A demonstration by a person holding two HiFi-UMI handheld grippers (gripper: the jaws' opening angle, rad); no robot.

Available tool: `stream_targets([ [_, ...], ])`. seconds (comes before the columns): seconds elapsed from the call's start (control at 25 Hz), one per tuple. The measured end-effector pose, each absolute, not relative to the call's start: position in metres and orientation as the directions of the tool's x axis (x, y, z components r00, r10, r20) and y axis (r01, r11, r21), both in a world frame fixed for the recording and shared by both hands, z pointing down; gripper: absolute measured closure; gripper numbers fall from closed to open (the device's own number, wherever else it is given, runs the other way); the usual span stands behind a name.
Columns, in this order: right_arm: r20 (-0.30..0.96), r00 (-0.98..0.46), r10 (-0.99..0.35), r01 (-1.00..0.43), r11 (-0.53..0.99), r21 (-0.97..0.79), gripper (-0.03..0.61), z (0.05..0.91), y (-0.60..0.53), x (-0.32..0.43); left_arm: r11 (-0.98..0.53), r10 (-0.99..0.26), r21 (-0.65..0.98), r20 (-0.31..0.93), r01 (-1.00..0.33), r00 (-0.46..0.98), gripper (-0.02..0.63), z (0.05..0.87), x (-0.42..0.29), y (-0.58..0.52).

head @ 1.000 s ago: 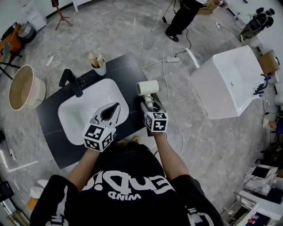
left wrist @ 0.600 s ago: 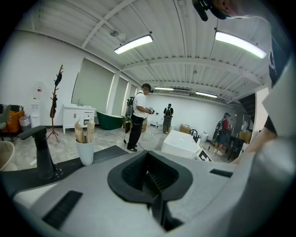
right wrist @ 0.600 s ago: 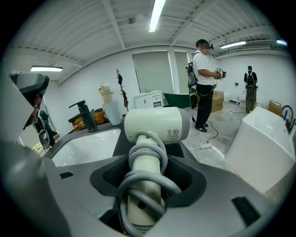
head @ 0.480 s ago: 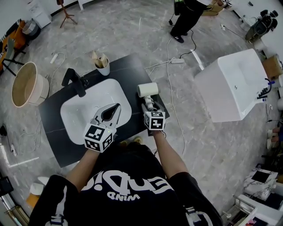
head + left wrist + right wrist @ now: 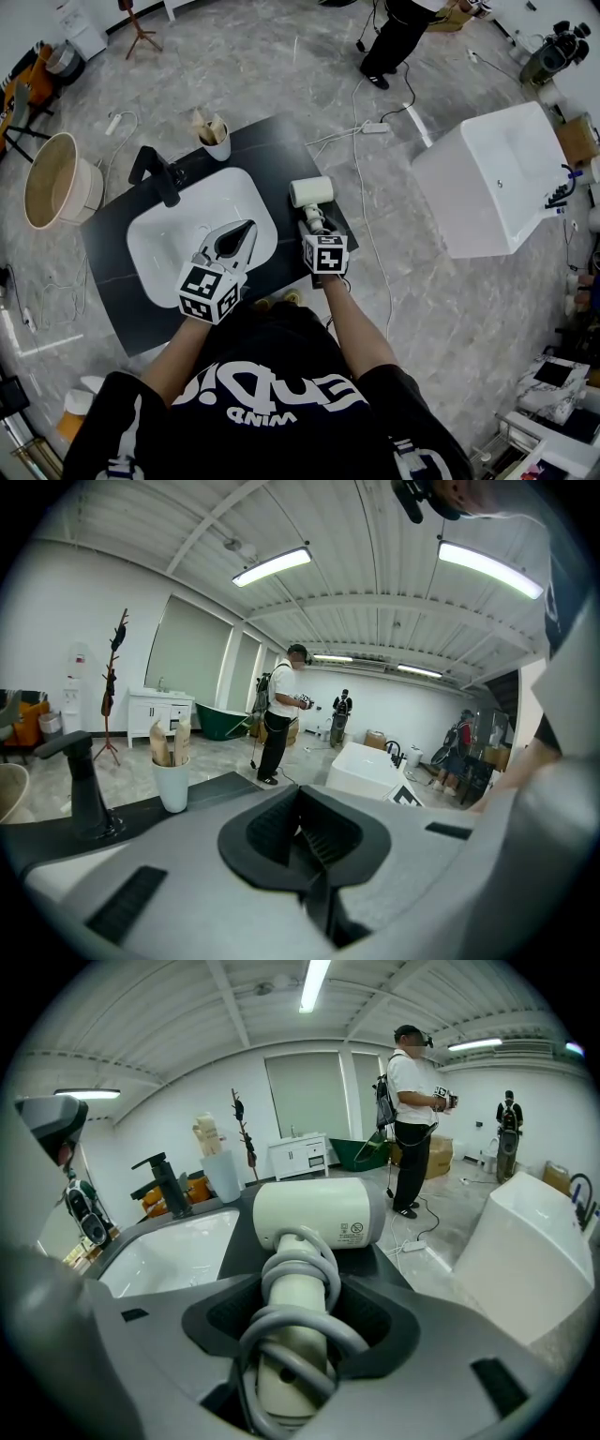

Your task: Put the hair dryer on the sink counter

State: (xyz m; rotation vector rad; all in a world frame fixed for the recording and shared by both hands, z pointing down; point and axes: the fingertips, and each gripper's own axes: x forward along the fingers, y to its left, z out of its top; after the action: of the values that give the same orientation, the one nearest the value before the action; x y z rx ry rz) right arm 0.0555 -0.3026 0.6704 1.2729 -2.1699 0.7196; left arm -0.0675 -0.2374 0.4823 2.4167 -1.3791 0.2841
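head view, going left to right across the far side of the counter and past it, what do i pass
round wooden tub -> black faucet -> white cup -> hair dryer -> white freestanding basin

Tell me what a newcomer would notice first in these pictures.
First, the cream hair dryer with a grey cord wound round its handle, clamped in the right gripper over the right end of the black sink counter. Next, the left gripper, shut and empty, over the white basin.
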Motion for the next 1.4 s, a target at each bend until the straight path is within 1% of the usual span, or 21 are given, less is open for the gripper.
stream_targets([
  [0.4,0.696,-0.426,-0.578,-0.88,0.444,-0.17,0.314,0.673,-0.301,0.051,-0.472,-0.79,0.209,0.331,-0.856,0.516,0.604,0.479,-0.063,-0.237],
  [0.72,0.681,-0.43,-0.593,-0.874,0.462,-0.15,0.308,0.668,-0.299,0.052,-0.466,-0.793,0.214,0.328,-0.858,0.513,0.604,0.48,-0.064,-0.234],
  [0.88,0.663,-0.439,-0.606,-0.87,0.47,-0.147,0.308,0.649,-0.297,0.055,-0.465,-0.795,0.219,0.325,-0.858,0.513,0.604,0.48,-0.065,-0.232],
  [1.2,0.542,-0.471,-0.696,-0.871,0.467,-0.156,0.31,0.585,-0.284,0.075,-0.479,-0.792,0.233,0.3,-0.846,0.531,0.604,0.475,-0.054,-0.231],
  [1.4,0.459,-0.465,-0.757,-0.881,0.449,-0.151,0.31,0.544,-0.266,0.102,-0.499,-0.788,0.227,0.283,-0.837,0.547,0.604,0.472,-0.05,-0.231],
])
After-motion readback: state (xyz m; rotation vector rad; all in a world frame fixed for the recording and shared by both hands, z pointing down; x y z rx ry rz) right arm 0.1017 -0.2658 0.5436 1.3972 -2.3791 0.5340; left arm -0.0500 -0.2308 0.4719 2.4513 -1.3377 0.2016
